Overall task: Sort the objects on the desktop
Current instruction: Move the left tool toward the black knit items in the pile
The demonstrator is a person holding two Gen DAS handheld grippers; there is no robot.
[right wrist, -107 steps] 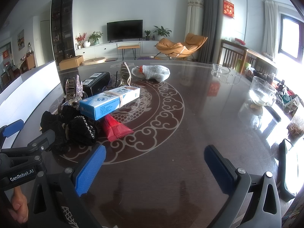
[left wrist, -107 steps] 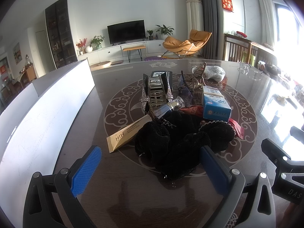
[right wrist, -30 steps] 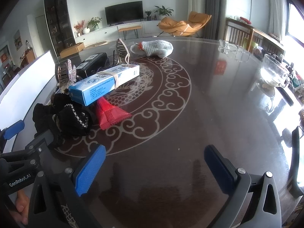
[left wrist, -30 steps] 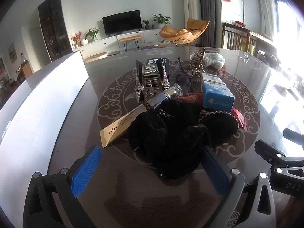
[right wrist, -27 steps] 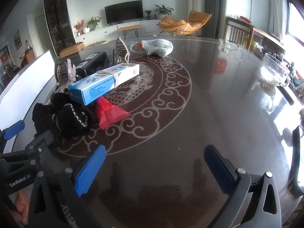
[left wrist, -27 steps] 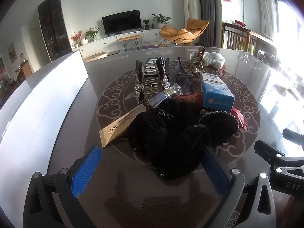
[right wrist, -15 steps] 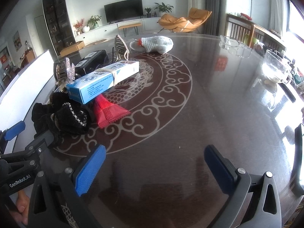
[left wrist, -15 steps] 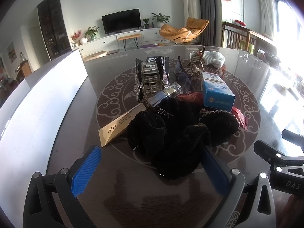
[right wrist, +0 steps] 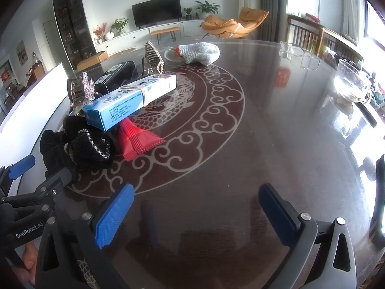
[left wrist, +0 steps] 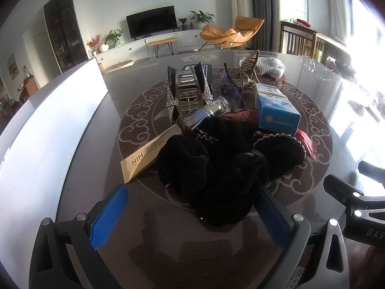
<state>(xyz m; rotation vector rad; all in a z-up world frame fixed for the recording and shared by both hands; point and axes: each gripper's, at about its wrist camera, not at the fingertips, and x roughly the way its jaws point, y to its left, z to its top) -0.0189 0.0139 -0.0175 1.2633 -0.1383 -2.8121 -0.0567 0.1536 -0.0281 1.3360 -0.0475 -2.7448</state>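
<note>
A heap of objects lies on a dark round table (left wrist: 187, 252) with a pale scroll pattern. Nearest in the left wrist view is a bundle of black velvet hair ties (left wrist: 223, 168). Behind it lie a gold carton (left wrist: 149, 153), a small bottle (left wrist: 209, 110), a rhinestone hair claw (left wrist: 189, 91), a blue box (left wrist: 276, 109) and red packets (left wrist: 306, 139). My left gripper (left wrist: 192, 216) is open, its right pad close beside the black bundle. My right gripper (right wrist: 196, 215) is open over bare table, right of the blue box (right wrist: 130, 100) and red packets (right wrist: 138, 139).
A long white box (left wrist: 48, 132) runs along the table's left side. A white knitted item (right wrist: 199, 53) lies at the far side. Glass dishes (right wrist: 299, 56) and a glass bowl (right wrist: 350, 84) stand at the right. A black box (right wrist: 115, 74) and a beaded hair clip (right wrist: 152, 56) sit behind the heap.
Both grippers have drifted slightly, with the left one a little nearer the black bundle. Nothing was gripped or moved on the table.
</note>
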